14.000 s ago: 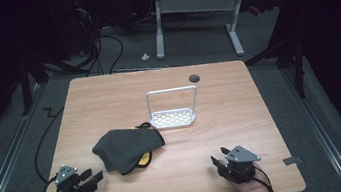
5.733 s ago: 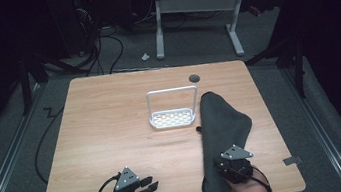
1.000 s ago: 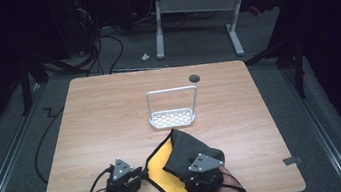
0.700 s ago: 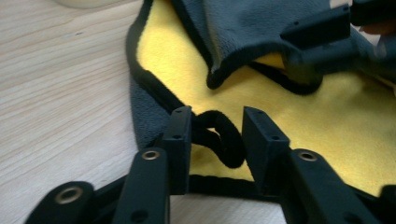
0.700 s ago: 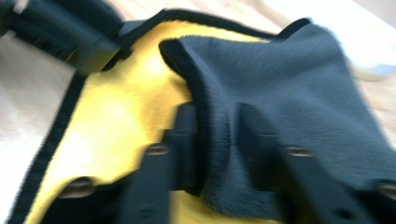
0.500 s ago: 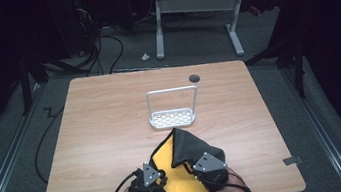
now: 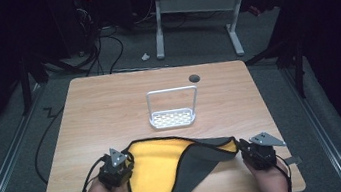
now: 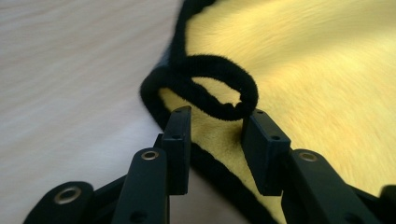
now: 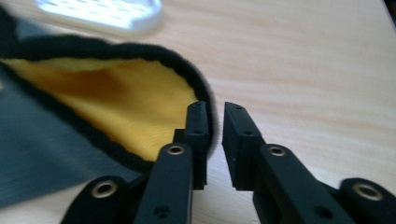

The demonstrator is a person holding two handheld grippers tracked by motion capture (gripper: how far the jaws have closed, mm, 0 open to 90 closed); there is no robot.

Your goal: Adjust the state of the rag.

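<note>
A cloth (image 7: 161,173), yellow on one side and dark grey on the other with black edging, lies spread along the table's front edge. A grey flap is folded over its right half. My left gripper (image 7: 126,166) is at the cloth's left corner. In the left gripper view it (image 8: 217,121) is open, with the cloth's corner (image 8: 210,135) and black hanging loop (image 8: 219,88) lying between and just beyond the jaws. My right gripper (image 7: 243,149) is at the right corner. It (image 9: 215,116) is open by a narrow gap, and the cloth's black hem (image 9: 140,51) rests against one finger.
A white wire rack (image 7: 173,118) stands mid-table behind the cloth and appears blurred at the top of the right gripper view (image 9: 100,11). The wooden table (image 7: 105,110) has a round cable hole (image 7: 194,78) near its far edge. Desk legs and cables are on the floor beyond.
Both grippers have moved apart, the left going left and the right going right. They have drawn the bunched cloth out wide across the table's front.
</note>
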